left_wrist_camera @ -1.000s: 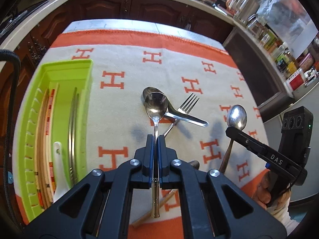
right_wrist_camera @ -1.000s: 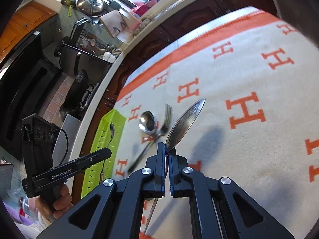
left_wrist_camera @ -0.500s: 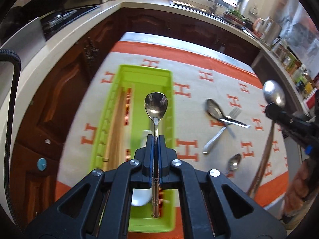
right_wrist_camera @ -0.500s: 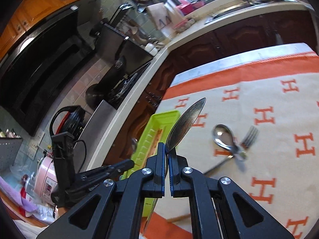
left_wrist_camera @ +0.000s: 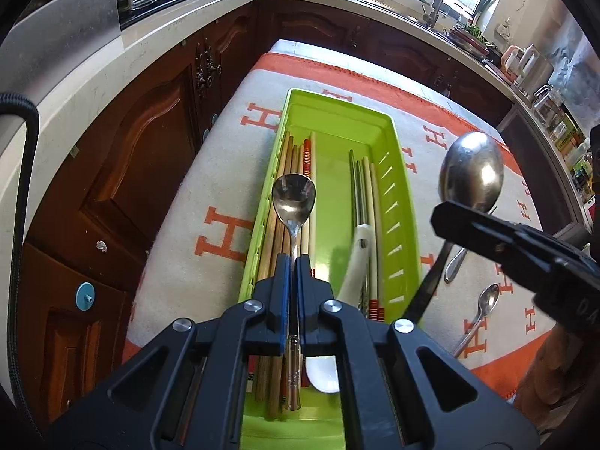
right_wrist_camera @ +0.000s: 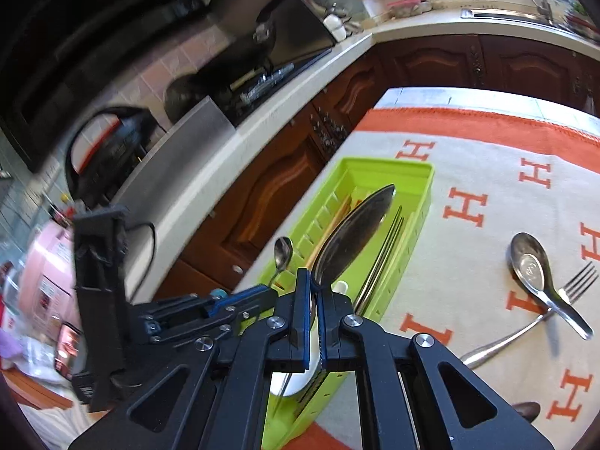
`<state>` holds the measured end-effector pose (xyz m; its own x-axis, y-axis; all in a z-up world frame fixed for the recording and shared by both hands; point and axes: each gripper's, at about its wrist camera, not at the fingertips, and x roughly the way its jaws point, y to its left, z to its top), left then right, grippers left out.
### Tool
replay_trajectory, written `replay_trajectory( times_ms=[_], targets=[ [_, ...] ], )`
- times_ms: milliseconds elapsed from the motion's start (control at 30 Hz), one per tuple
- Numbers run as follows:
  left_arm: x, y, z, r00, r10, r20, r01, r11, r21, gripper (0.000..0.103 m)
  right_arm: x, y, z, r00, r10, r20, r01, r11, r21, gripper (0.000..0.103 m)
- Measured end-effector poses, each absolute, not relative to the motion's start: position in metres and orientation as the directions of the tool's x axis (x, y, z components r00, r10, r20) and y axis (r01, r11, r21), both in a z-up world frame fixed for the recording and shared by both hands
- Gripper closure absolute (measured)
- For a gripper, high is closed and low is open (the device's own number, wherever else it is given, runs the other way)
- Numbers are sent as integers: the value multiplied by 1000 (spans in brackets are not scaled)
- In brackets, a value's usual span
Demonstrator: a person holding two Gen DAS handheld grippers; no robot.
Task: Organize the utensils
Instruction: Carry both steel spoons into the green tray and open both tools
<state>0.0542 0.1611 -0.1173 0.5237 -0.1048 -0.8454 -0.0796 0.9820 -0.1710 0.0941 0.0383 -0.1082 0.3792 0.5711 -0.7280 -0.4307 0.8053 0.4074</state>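
The left claw (left_wrist_camera: 292, 262) points down over the green tray (left_wrist_camera: 397, 202) and pinches a small spoon (left_wrist_camera: 293, 198) tight by its handle. At the right of that frame, the right claw (right_wrist_camera: 317, 281) pinches a big spoon (right_wrist_camera: 352, 236), also above the tray. Chopsticks (left_wrist_camera: 288, 172) and a white spoon (left_wrist_camera: 356, 258) lie inside. A fork (right_wrist_camera: 525, 330) and a ladle spoon (right_wrist_camera: 532, 262) lie on the cloth (right_wrist_camera: 487, 172), lower right.

Metal spoons (left_wrist_camera: 293, 199): four, two gripped; white spoon (left_wrist_camera: 356, 258): one; fork (right_wrist_camera: 540, 322): one; chopsticks (left_wrist_camera: 288, 195): perhaps nine.
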Motion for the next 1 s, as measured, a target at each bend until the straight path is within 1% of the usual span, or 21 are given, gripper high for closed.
replay_trajectory(
  times_ms=[200, 433, 467, 533, 600, 667, 933, 1000],
  targets=[
    [62, 164, -130, 513, -114, -851, -74, 982, -176, 101, 104, 46, -127, 363, 534, -763, -435, 822, 368, 100],
    [67, 164, -133, 521, -99, -848, -79, 983, -164, 101, 116, 47, -144, 342, 487, -804, -390, 852, 350, 98],
    [66, 164, -132, 520, -96, -849, -80, 984, -160, 101, 117, 47, -146, 338, 493, -802, -390, 849, 357, 97],
    [66, 163, -134, 515, -90, -853, -83, 985, -154, 101, 116, 45, -145, 344, 499, -795, -391, 846, 361, 90],
    [65, 162, -135, 508, -89, -857, -90, 984, -155, 101, 114, 44, -141, 354, 510, -784, -395, 841, 369, 78],
    [61, 160, -135, 504, -82, -860, -99, 983, -152, 101, 111, 39, -138, 361, 525, -771, -395, 835, 384, 72],
    [48, 152, -122, 529, -65, -846, -94, 986, -135, 101, 99, 27, -132, 363, 531, -766, -399, 831, 388, 71],
    [44, 148, -119, 531, -65, -845, -86, 988, -131, 101, 95, 21, -131, 370, 528, -765, -393, 835, 386, 69]
  ],
)
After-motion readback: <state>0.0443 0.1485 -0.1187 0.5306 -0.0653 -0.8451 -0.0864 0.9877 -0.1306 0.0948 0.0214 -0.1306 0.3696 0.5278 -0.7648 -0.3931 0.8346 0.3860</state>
